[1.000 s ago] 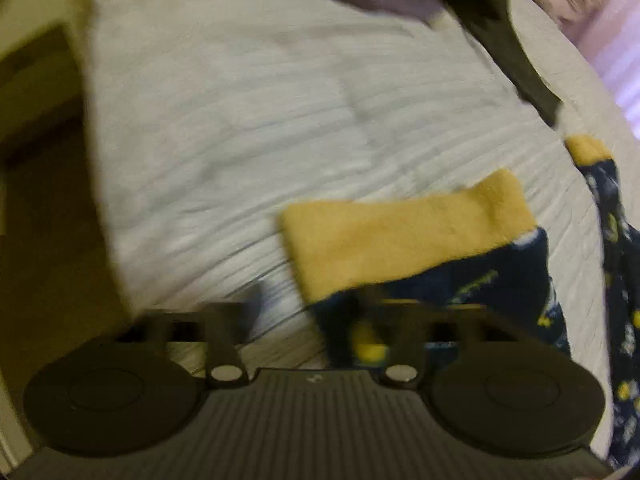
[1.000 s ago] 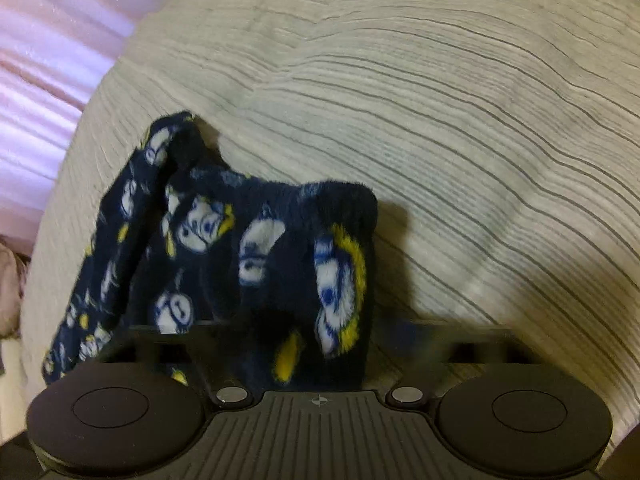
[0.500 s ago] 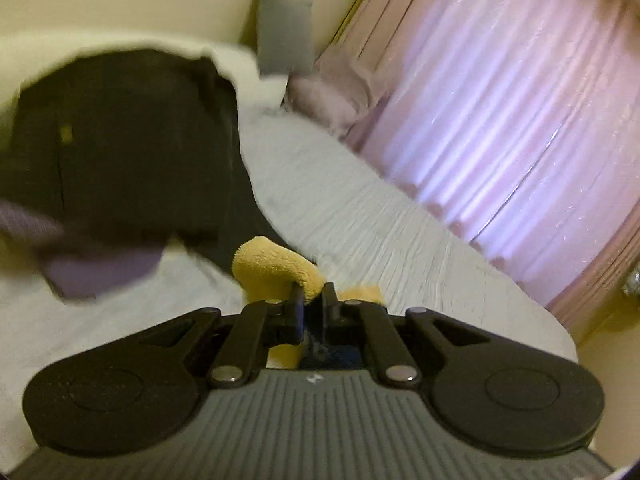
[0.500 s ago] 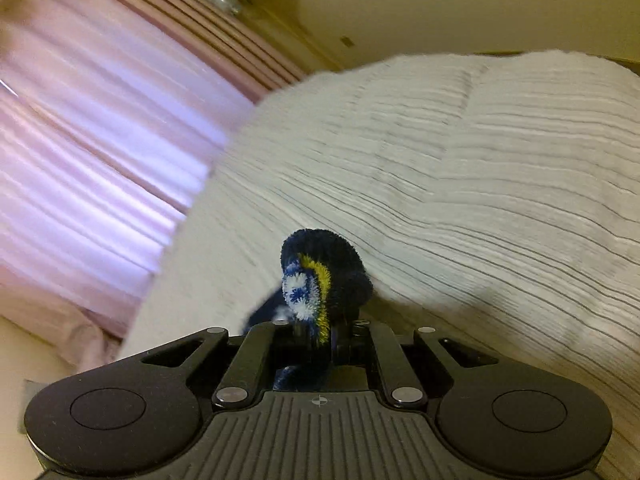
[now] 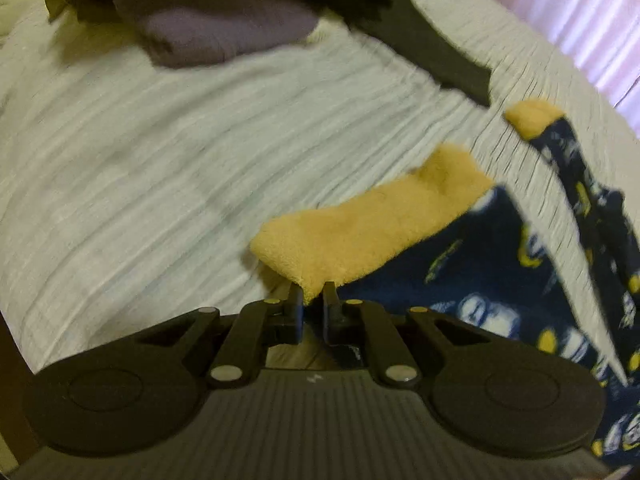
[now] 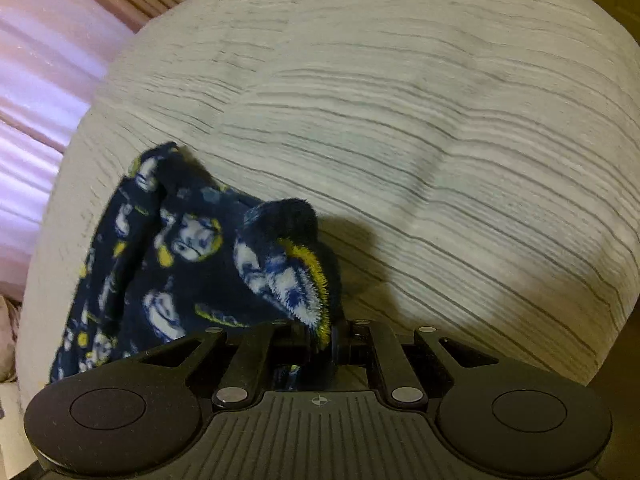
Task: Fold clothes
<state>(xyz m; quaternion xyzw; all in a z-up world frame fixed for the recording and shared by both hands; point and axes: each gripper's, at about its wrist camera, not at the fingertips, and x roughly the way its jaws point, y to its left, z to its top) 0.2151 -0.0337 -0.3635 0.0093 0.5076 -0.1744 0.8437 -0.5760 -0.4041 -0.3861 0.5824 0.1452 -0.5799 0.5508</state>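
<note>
Left gripper point(image 5: 312, 295) pinches the yellow cuff point(image 5: 360, 232); right gripper point(image 6: 320, 334) is clamped on a navy fleece fold point(image 6: 288, 268) of the same printed garment point(image 5: 472, 280), draped on the striped bedspread point(image 5: 160, 168). Advice: keep both pinches tight, tension even, lay the edge flat, clear of the folded pile point(image 5: 224, 36).

Fleece pants point(image 5: 460, 280) on the bed point(image 5: 160, 168), clothes pile point(image 5: 224, 12) behind, curtain point(image 5: 580, 12) beyond its right edge
</note>
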